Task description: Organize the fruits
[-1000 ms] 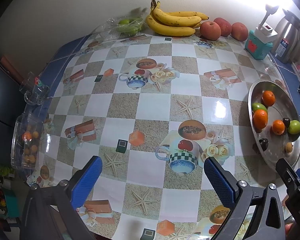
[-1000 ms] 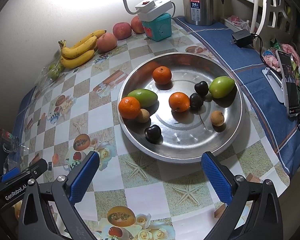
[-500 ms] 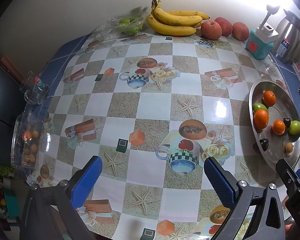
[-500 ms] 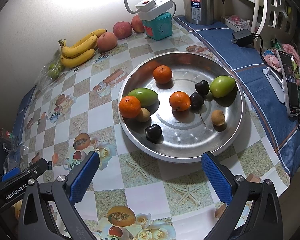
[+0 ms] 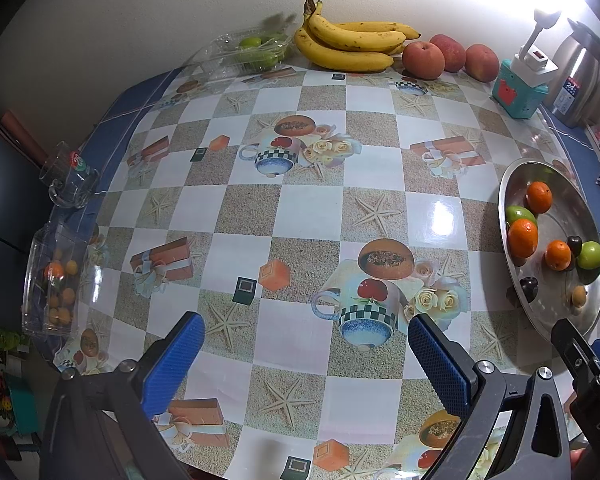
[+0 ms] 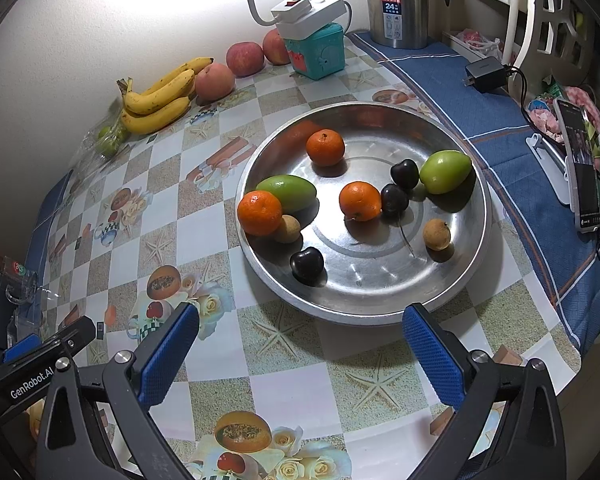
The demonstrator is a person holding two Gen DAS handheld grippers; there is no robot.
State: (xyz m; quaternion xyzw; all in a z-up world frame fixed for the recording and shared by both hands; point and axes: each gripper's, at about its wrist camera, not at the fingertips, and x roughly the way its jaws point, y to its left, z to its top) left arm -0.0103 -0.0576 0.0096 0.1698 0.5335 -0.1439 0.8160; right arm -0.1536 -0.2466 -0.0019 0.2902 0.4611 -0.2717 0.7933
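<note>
Nearest the lens in each wrist view stood a claw with dark, rigid arms and blue pads of fine ribbed texture: the left claw (image 5: 300, 340) and the right claw (image 6: 300, 332) were both spread wide, holding nothing and touching nothing, each poised above the table (image 5: 308, 208). The table carried a glossy plastic cloth printed in a checkerboard of white and sand-coloured squares with starfish, cups and roses, and it reflected the lamp as a bright patch. Just beyond the right claw lay a round, shallow metal tray (image 6: 380, 304) with a polished, faintly ringed floor. On it rested three dimpled, round oranges (image 6: 259, 213), two smooth oval green fruits (image 6: 445, 171), three dark glossy cherries (image 6: 307, 264) and two small tan, matte round fruits (image 6: 436, 233); one tan fruit touched the nearest orange, and two cherries sat beside the middle orange. In the left view the same tray showed at the right edge, well apart from the left claw. At the table's left edge stood a clear plastic box (image 5: 54, 280) of small orange fruits and a glass mug (image 5: 68, 178). Farthest, against the pale wall, lay a curved bunch of speckled yellow bananas (image 5: 352, 46), three red-blushed apples (image 5: 423, 60), a crumpled clear container of green fruits (image 5: 252, 50), a teal box (image 6: 318, 54) and a brushed-steel kettle (image 6: 400, 4).
</note>
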